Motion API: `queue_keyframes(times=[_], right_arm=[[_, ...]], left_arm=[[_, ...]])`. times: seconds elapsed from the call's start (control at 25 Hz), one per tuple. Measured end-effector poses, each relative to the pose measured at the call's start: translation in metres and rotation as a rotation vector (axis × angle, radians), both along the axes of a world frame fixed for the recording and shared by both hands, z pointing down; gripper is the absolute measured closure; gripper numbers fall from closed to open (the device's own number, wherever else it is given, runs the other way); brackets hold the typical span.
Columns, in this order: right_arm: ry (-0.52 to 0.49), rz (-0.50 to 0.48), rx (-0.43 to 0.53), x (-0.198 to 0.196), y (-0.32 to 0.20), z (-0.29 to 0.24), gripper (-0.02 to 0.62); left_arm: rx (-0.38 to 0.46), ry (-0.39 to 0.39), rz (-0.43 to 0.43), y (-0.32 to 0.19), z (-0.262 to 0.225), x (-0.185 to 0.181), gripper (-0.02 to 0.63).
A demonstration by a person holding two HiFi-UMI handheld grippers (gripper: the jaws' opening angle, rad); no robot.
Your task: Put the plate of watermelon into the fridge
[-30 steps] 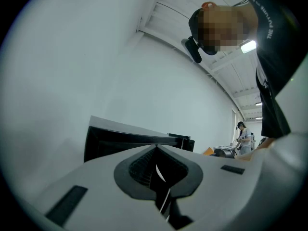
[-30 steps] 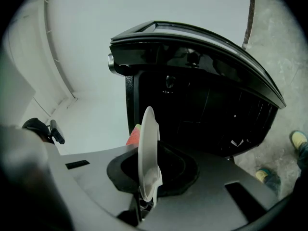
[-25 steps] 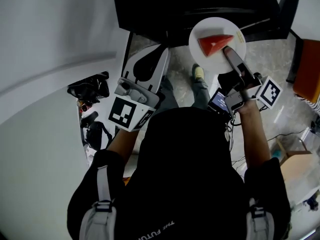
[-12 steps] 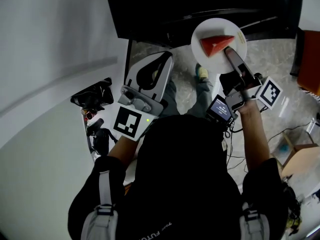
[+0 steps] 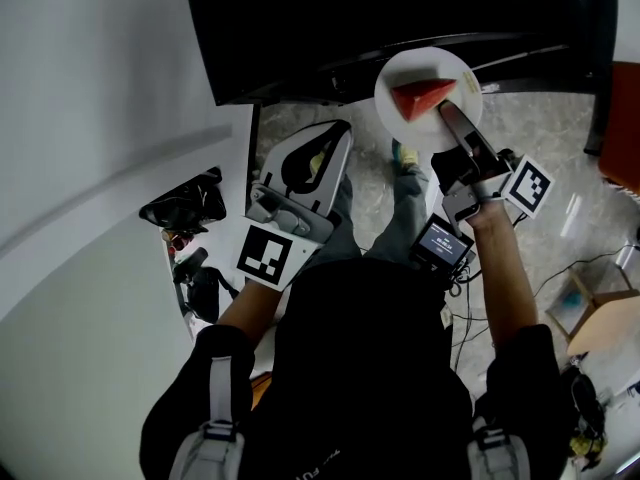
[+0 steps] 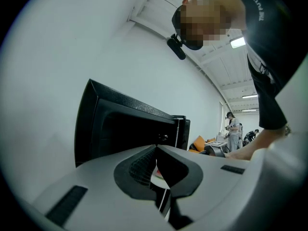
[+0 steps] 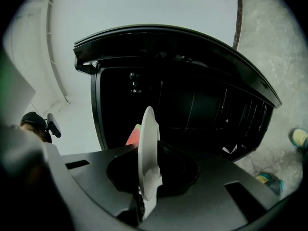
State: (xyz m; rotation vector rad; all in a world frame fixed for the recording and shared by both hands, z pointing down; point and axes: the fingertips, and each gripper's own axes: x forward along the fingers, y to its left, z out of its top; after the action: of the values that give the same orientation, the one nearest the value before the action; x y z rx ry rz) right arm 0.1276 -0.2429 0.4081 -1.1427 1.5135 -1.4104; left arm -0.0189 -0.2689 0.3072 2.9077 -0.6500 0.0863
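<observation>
Watermelon wedge (image 5: 422,96) lies long axis 9-to-3 on plate (image 5: 430,63); right gripper (image 5: 447,114) clamps plate rim at 5 o'clock; left gripper (image 5: 335,138) closed, empty.

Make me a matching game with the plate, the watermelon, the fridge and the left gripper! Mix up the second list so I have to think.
Things:
1. plate
2. watermelon slice
3. fridge
4. left gripper

What goes with each:
A. red
B. black
C. white, pinched at its rim by the right gripper
D. shut, with nothing in it

Right pairs: 1-C, 2-A, 3-B, 4-D
</observation>
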Motion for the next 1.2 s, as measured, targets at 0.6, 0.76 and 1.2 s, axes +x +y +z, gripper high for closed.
queue_keyframes(times=[0.6, 0.76, 1.2], right_arm=[[0.015, -0.011, -0.008, 0.006, -0.011, 0.035, 0.572], [0.016, -0.016, 0.001, 0.004, -0.006, 0.026, 0.572], [-0.021, -0.012, -0.056, 0.009, -0.053, 0.102, 0.572]], left_arm=[[0.000, -0.016, 0.003, 0.005, 0.028, 0.009, 0.594], [0.004, -0.025, -0.001, 0.017, 0.017, 0.009, 0.594], [-0.050, -0.054, -0.003, -0.019, 0.068, 0.014, 0.594]])
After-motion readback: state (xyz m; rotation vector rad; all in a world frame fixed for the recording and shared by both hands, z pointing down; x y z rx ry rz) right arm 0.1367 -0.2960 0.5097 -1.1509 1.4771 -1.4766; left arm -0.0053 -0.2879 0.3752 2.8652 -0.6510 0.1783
